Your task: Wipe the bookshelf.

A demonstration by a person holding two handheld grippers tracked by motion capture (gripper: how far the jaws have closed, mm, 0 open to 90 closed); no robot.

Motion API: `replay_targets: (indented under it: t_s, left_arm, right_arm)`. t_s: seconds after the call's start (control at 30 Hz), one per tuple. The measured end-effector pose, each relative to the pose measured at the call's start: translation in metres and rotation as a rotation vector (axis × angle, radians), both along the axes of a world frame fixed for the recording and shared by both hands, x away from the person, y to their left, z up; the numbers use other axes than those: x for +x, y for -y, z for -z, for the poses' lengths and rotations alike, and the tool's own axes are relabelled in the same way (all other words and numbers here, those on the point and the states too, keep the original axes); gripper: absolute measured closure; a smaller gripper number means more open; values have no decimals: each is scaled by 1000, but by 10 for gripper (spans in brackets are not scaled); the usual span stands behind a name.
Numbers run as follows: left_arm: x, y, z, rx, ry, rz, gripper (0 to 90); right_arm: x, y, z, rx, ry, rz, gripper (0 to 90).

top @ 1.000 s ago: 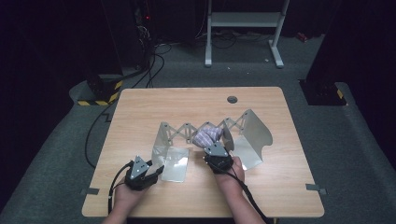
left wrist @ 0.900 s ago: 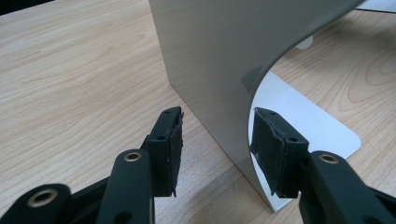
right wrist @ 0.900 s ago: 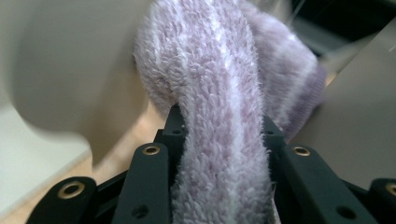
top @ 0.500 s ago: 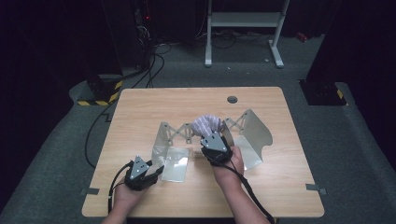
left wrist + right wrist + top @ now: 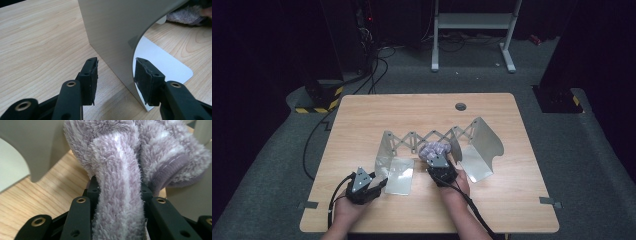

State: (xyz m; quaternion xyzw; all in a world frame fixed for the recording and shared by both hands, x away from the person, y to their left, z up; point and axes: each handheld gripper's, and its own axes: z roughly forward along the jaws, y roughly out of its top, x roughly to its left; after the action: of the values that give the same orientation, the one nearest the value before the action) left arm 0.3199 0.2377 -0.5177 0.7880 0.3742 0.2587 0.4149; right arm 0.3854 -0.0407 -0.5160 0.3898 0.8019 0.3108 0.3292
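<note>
A fluffy purple-and-white sock [image 5: 117, 152] is bunched between the jaws of my right gripper [image 5: 117, 188], which is shut on it. In the high view the sock [image 5: 435, 148] hangs low between the two metal plates of an expanding rack, with the right gripper [image 5: 436, 159] just behind it. My left gripper [image 5: 116, 72] straddles the upright wall of the left plate [image 5: 112, 30]; both pads stand clear of the metal, so it is open. In the high view the left gripper [image 5: 382, 181] sits at the near corner of that plate [image 5: 388, 150].
The rack's right plate [image 5: 484, 142] stands right of the sock, joined to the left one by a scissor linkage [image 5: 427, 136]. The wooden table [image 5: 492, 200] has a round cable hole [image 5: 460, 106] at the back. A white frame [image 5: 472, 22] and cables lie on the floor beyond.
The right gripper carried the sock up and away from me half a second ago, then came back down between the plates. The left gripper has stayed still.
</note>
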Motion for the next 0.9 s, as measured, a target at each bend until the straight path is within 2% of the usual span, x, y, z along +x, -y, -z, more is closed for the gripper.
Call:
replay_targets:
  t_s: [0.13, 0.4, 0.5, 0.53, 0.67, 0.83, 0.87, 0.9]
  left_arm:
    - [0, 0, 0, -4, -1, -1, 532]
    - [-1, 0, 0, 1, 0, 1, 532]
    - [-1, 0, 0, 1, -1, 1, 532]
    - [-1, 0, 0, -1, -2, 2, 532]
    - [-2, 1, 0, -3, -2, 2, 532]
    - [-1, 1, 0, -2, -4, 1, 533]
    - [-1, 1, 0, -2, -4, 1, 533]
    - [-1, 1, 1, 0, -5, 2, 533]
  right_arm:
    - [-4, 1, -22, 20, 61, -7, 664]
    - [-9, 10, -85, 80, 223, 16, 664]
    - [-11, 14, -98, 87, 249, 26, 665]
    - [-11, 15, -96, 62, 248, 29, 665]
    - [-11, 16, -78, 26, 205, 33, 665]
    - [-9, 17, -41, -5, 121, 37, 666]
    - [-9, 17, -41, -5, 121, 37, 666]
    - [-7, 17, -28, -18, 82, 40, 665]
